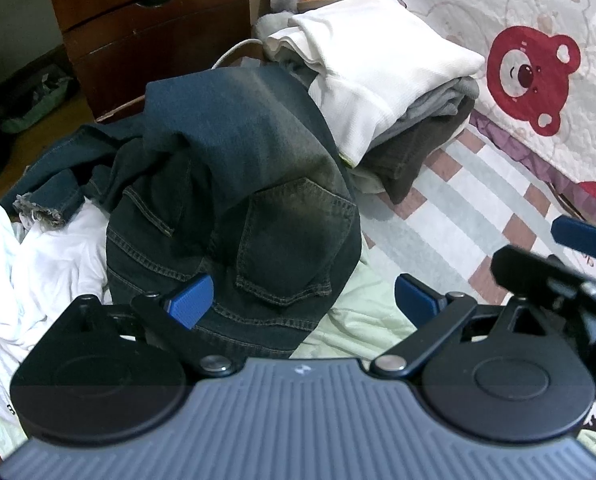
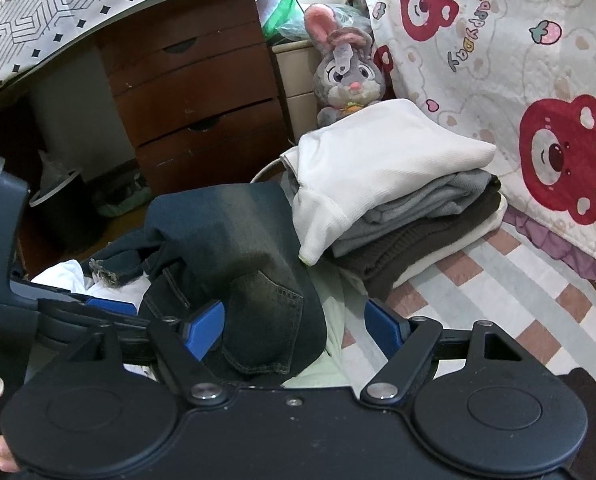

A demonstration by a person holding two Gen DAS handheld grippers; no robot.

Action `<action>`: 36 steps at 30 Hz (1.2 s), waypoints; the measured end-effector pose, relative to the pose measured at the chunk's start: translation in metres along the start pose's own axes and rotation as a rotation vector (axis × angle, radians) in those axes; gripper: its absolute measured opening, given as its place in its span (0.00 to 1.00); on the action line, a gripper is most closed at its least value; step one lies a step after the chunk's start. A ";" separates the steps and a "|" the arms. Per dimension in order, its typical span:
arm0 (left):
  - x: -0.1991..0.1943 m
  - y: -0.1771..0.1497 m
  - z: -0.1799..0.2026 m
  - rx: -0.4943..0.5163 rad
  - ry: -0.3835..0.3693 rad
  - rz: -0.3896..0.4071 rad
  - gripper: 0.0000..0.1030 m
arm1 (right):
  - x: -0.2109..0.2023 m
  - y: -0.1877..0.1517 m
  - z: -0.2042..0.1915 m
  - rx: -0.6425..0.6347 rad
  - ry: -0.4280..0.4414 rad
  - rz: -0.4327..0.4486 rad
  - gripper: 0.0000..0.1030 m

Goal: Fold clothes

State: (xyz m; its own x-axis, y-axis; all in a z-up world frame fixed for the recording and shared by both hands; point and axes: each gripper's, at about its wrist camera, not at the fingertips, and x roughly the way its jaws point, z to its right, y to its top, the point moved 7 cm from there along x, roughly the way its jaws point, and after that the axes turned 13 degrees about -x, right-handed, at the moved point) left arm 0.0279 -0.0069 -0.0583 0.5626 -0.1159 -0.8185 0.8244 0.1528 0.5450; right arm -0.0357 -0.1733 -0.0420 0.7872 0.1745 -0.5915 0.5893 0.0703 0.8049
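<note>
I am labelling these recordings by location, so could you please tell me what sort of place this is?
Most likely a bedroom: a bear-print quilt hangs beside a striped bedsheet, a plush rabbit sits by wooden drawers, and folded clothes are stacked behind the jeans.

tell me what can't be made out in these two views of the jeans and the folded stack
- Jeans, left wrist view: the waistband end is hidden under the left gripper body; one leg is buried in the fold.
- Folded stack, right wrist view: the lower layers show edges only, under the white top.
- White garment, left wrist view: cut off by the left edge.
</note>
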 end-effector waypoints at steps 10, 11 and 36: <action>0.022 0.017 -0.047 -0.037 0.019 0.140 0.94 | 0.039 -0.016 -0.008 -0.094 0.047 0.001 0.29; 0.026 0.021 -0.056 -0.061 0.026 0.146 0.92 | 0.041 -0.015 -0.012 -0.138 0.047 0.024 0.29; 0.103 0.121 -0.093 -0.131 -0.142 0.110 0.87 | 0.250 -0.051 0.008 0.154 0.383 -0.134 0.70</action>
State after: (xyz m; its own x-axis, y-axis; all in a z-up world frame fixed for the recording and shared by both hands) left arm 0.1800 0.0913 -0.0931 0.6598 -0.2266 -0.7164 0.7473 0.2978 0.5940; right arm 0.1323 -0.1414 -0.2316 0.5942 0.5280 -0.6068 0.7252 -0.0252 0.6881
